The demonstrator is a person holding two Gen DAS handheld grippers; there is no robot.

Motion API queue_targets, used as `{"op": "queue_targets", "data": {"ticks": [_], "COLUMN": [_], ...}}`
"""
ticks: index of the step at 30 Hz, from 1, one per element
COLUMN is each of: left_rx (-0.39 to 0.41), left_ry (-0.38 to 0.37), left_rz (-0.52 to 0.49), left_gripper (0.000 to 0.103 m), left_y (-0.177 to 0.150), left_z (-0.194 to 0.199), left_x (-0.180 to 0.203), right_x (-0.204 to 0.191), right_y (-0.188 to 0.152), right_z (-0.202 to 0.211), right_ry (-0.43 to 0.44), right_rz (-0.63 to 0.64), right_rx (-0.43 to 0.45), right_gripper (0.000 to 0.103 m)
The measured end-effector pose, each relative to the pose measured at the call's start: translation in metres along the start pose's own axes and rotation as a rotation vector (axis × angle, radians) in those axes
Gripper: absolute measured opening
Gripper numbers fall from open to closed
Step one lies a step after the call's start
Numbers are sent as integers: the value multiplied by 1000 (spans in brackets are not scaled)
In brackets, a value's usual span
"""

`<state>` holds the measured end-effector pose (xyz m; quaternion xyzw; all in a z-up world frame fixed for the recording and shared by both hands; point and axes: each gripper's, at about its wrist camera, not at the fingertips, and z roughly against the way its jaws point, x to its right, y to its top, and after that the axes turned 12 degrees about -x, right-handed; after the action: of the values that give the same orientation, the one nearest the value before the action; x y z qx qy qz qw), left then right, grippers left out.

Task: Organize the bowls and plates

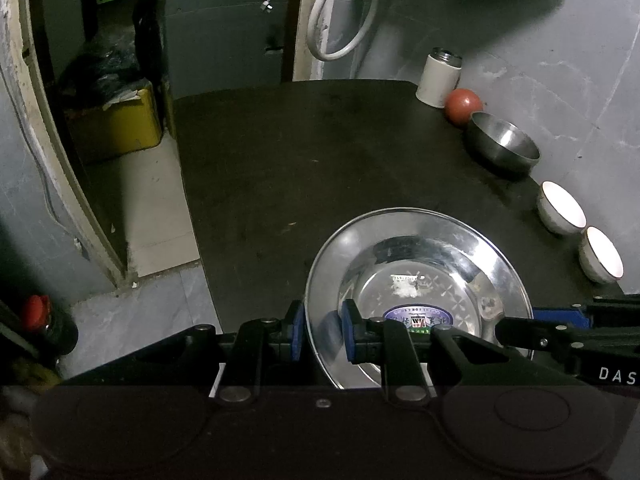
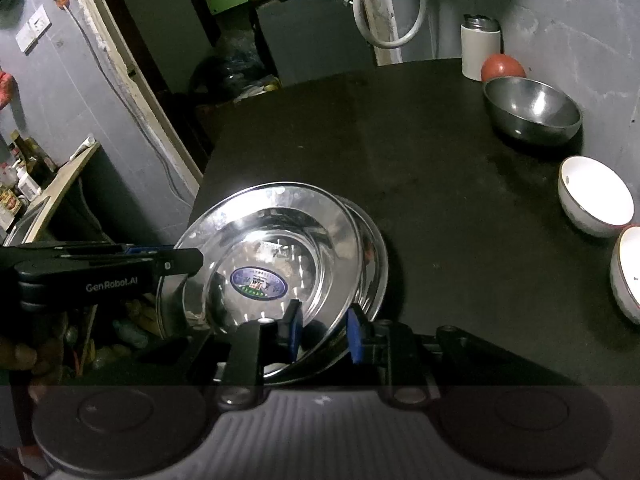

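Observation:
A shiny steel plate [image 1: 420, 264] with a blue sticker lies at the near edge of the dark table [image 1: 300, 160]. My left gripper [image 1: 323, 330] is shut on its left rim, one blue pad on each side. In the right wrist view the steel plate [image 2: 280, 232] sits tilted on a second steel plate [image 2: 374, 248] beneath it. My right gripper [image 2: 325, 332] is shut on the near right rim of the top plate. The left gripper [image 2: 188, 258] shows at the plate's left rim. A steel bowl [image 2: 532, 110] and two white bowls [image 2: 596, 196] [image 2: 628, 272] stand along the right edge.
A white canister [image 2: 480, 50] and a red ball [image 2: 502, 66] stand at the table's far right corner by the grey wall. A white hose [image 2: 392, 8] hangs behind. The floor, a yellow box [image 1: 116, 124] and a doorway lie left of the table.

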<state>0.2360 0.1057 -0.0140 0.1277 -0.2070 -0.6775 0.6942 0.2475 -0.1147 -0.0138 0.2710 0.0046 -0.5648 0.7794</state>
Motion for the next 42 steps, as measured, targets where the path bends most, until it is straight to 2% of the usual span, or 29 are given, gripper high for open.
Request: {"op": "queue_targets", "data": {"ticks": [34, 42], "left_rx": [-27, -29], "left_ry": [9, 44], "left_rz": [15, -21], "left_gripper": [22, 23], "left_y": [2, 4], "left_z": [-13, -14], "left_x": [-4, 2], "right_x": [-6, -8], "right_y": [7, 8], "right_z": [-9, -11], "right_ry": [-13, -17], "right_rz": [17, 28], "right_rx": [-23, -26], "right_gripper": [27, 29]}}
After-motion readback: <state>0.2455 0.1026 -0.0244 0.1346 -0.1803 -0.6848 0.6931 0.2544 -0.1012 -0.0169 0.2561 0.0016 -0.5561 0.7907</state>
